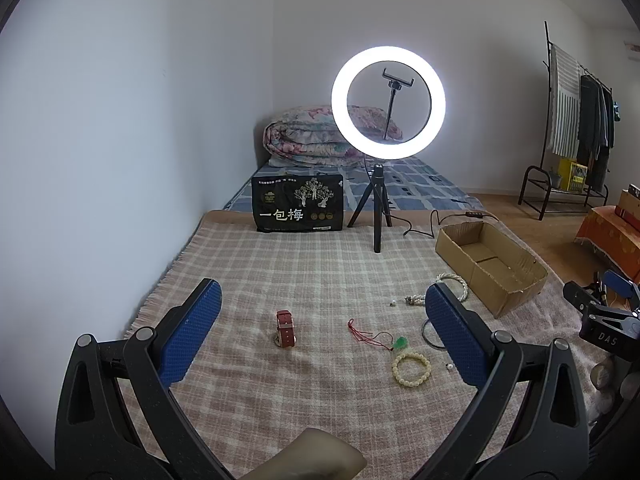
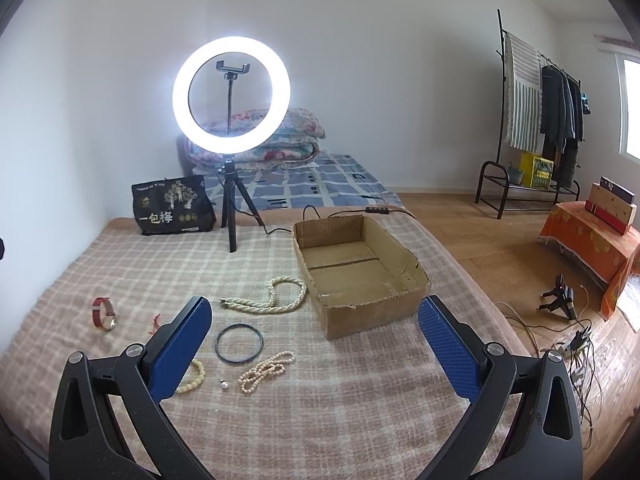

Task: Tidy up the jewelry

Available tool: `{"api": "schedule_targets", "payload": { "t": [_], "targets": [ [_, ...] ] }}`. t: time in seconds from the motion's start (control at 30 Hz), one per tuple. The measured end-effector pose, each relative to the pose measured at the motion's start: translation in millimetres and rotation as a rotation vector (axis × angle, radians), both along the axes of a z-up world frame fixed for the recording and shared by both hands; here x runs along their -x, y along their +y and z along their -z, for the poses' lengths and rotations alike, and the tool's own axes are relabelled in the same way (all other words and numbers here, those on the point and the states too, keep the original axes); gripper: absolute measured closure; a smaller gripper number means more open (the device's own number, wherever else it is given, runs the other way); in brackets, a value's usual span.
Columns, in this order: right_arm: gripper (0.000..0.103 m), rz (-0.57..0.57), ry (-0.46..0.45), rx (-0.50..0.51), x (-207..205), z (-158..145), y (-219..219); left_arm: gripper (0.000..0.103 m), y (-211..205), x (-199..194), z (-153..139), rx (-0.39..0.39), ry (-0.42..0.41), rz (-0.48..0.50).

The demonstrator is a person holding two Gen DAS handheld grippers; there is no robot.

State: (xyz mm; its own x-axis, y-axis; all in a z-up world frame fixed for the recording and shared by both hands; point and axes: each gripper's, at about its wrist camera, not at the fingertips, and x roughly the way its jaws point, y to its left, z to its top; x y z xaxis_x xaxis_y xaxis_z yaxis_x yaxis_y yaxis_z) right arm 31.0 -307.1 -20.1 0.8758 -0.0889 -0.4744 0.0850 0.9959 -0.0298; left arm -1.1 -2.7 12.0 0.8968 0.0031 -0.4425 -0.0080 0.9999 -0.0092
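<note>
Left gripper (image 1: 322,334): fingers spread wide, holding nothing; red watch (image 1: 285,328) between them. Right gripper (image 2: 315,346): spread wide, empty; cardboard box (image 2: 362,276) at 12 o'clock.

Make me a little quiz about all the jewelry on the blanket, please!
1. True or false: the cardboard box already has jewelry inside.
2. Which piece lies closest to the box? A) red-strap watch B) long pearl necklace C) cream bead bracelet
3. Fill in: the left claw and right claw are both ____ and hold nothing.

Key:
1. False; its bottom shows bare in the right wrist view.
2. B
3. open
</note>
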Motion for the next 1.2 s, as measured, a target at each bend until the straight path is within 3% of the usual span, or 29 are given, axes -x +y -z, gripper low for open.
{"api": "schedule_targets", "payload": {
  "t": [1.2],
  "targets": [
    [0.001,-0.003,-0.002,0.004,2.6,-0.8,1.4,0.000,3.1,-1.3,-9.4,0.003,0.000,-0.006]
  ]
}}
